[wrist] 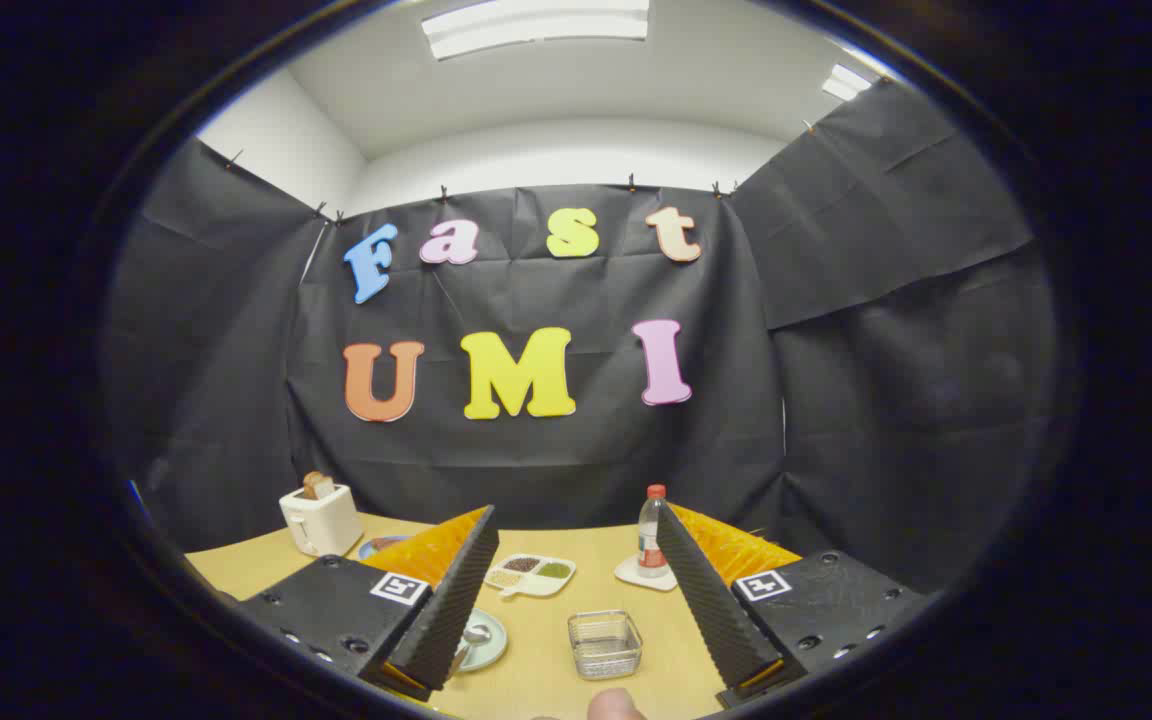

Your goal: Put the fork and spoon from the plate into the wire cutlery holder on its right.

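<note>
The gripper (576, 600) hangs above the table with its fingers spread wide, holding nothing. Nothing is done yet, by the look of it: a spoon (472, 637) lies on the plate (492, 648) beside the near finger, the wire cutlery holder (604, 643) looks empty, and I cannot make out the fork.

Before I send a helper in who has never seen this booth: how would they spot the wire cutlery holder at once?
Start at the tan table in front of the black cloth wall. Between the open tongs, which grip nothing, sits the wire cutlery holder, right of the round plate and nearer than the bottle. It alone is a see-through, square metal mesh basket.
</note>
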A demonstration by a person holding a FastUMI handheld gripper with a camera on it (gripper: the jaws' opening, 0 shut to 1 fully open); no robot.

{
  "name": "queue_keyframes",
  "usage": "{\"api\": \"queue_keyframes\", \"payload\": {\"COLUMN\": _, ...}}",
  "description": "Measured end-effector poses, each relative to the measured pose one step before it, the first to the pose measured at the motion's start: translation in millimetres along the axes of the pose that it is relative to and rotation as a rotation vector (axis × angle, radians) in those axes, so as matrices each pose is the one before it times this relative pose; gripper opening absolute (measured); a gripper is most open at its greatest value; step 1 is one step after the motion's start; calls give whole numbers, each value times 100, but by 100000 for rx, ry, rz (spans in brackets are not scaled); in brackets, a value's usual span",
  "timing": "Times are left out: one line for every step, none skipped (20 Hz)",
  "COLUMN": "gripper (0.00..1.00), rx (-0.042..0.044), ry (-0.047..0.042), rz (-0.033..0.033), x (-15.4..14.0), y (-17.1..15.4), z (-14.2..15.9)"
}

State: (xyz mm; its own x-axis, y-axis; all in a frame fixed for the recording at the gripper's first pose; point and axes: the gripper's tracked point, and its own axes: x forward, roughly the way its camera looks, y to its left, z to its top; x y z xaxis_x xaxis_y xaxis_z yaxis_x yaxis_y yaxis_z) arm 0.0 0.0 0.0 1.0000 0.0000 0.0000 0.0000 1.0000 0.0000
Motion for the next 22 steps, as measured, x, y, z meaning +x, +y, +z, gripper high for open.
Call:
{"api": "queue_keyframes", "payload": {"gripper": 95, "rx": 297, "ry": 969, "rz": 761, "x": 68, "y": 394, "z": -257}}
{"api": "queue_keyframes", "payload": {"gripper": 95, "rx": -294, "ry": 1208, "rz": 337, "x": 255, "y": 209, "z": -361}}
{"api": "queue_keyframes", "payload": {"gripper": 95, "rx": -634, "ry": 1327, "rz": 6, "x": 246, "y": 134, "z": -318}}
{"api": "queue_keyframes", "payload": {"gripper": 95, "rx": -562, "ry": 1245, "rz": 210, "x": 296, "y": 255, "z": -326}}
{"api": "queue_keyframes", "payload": {"gripper": 95, "rx": -946, "ry": 775, "rz": 299, "x": 111, "y": 241, "z": -82}}
{"api": "queue_keyframes", "payload": {"gripper": 95, "rx": -906, "ry": 892, "rz": -285, "x": 199, "y": 86, "z": -116}}
{"api": "queue_keyframes", "payload": {"gripper": 95, "rx": -480, "ry": 655, "rz": -139, "x": 66, "y": 16, "z": 20}}
{"api": "queue_keyframes", "payload": {"gripper": 95, "rx": -153, "ry": 393, "rz": -29, "x": 130, "y": 170, "z": 38}}
{"api": "queue_keyframes", "payload": {"gripper": 95, "rx": -21, "ry": -53, "rz": -332, "x": 16, "y": 43, "z": 136}}
{"api": "queue_keyframes", "payload": {"gripper": 95, "rx": 293, "ry": -172, "rz": -407, "x": 81, "y": -9, "z": 55}}
{"api": "queue_keyframes", "payload": {"gripper": 95, "rx": 307, "ry": 323, "rz": -223, "x": 121, "y": 106, "z": -53}}
{"api": "queue_keyframes", "payload": {"gripper": 95, "rx": 363, "ry": 904, "rz": 437, "x": 152, "y": 253, "z": -466}}
{"api": "queue_keyframes", "payload": {"gripper": 95, "rx": 396, "ry": 741, "rz": 725, "x": 77, "y": 275, "z": -230}}
{"api": "queue_keyframes", "payload": {"gripper": 95, "rx": -362, "ry": 681, "rz": -21, "x": 260, "y": 72, "z": -236}}
{"api": "queue_keyframes", "payload": {"gripper": 95, "rx": -689, "ry": 377, "rz": -297, "x": 107, "y": -144, "z": -188}}
{"api": "queue_keyframes", "payload": {"gripper": 95, "rx": -342, "ry": 262, "rz": -327, "x": 98, "y": -89, "z": -163}}
{"api": "queue_keyframes", "payload": {"gripper": 95, "rx": -74, "ry": -30, "rz": -100, "x": -14, "y": -15, "z": -70}}
{"api": "queue_keyframes", "payload": {"gripper": 95, "rx": -45, "ry": -106, "rz": -400, "x": 84, "y": -42, "z": -14}}
{"api": "queue_keyframes", "payload": {"gripper": 95, "rx": -197, "ry": -374, "rz": -202, "x": -32, "y": -39, "z": 86}}
{"api": "queue_keyframes", "payload": {"gripper": 95, "rx": -319, "ry": -257, "rz": -410, "x": -22, "y": -55, "z": -32}}
{"api": "queue_keyframes", "payload": {"gripper": 95, "rx": -257, "ry": -364, "rz": -209, "x": -49, "y": -98, "z": 147}}
{"api": "queue_keyframes", "payload": {"gripper": 95, "rx": 226, "ry": -227, "rz": -320, "x": -27, "y": -57, "z": 96}}
